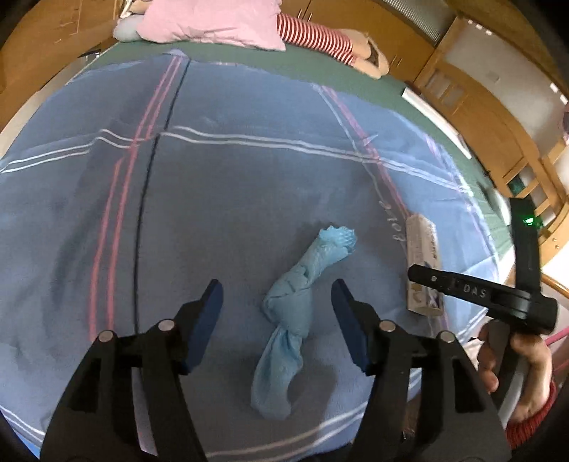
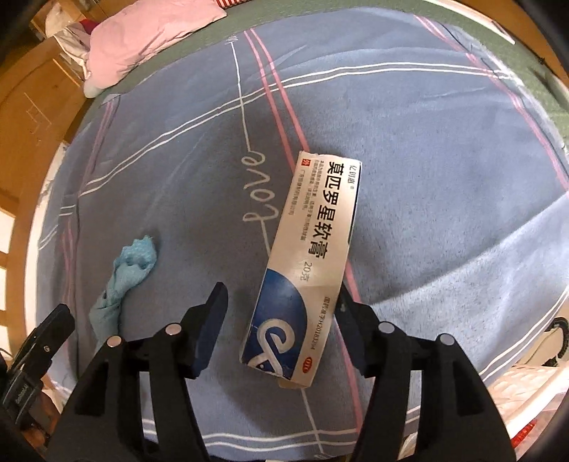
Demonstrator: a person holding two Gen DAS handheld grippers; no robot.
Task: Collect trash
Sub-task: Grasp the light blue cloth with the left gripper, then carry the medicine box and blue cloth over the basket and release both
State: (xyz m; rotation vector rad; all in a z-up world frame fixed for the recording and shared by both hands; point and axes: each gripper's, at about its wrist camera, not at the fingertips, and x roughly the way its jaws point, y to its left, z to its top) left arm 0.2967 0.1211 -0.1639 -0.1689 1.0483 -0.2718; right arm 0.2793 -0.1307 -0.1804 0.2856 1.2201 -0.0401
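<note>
A crumpled, knotted light-blue glove (image 1: 295, 302) lies on the blue blanket (image 1: 231, 184). My left gripper (image 1: 277, 295) is open, its jaws standing either side of the glove's middle, not touching it. A white and blue ointment box (image 2: 306, 263) lies on the blanket, long side pointing away. My right gripper (image 2: 281, 295) is open around the box's near half, the right finger partly hidden behind the box. The box shows in the left wrist view (image 1: 425, 263) to the right, with the right gripper's body over it. The glove shows in the right wrist view (image 2: 122, 280) at left.
A pink pillow (image 1: 217, 21) and a striped soft toy (image 1: 320, 35) lie at the bed's far end. Wooden cabinets (image 1: 473, 103) stand along the right side. A white basket (image 2: 522, 394) sits by the bed's near right corner. A hand (image 1: 515, 366) holds the right gripper.
</note>
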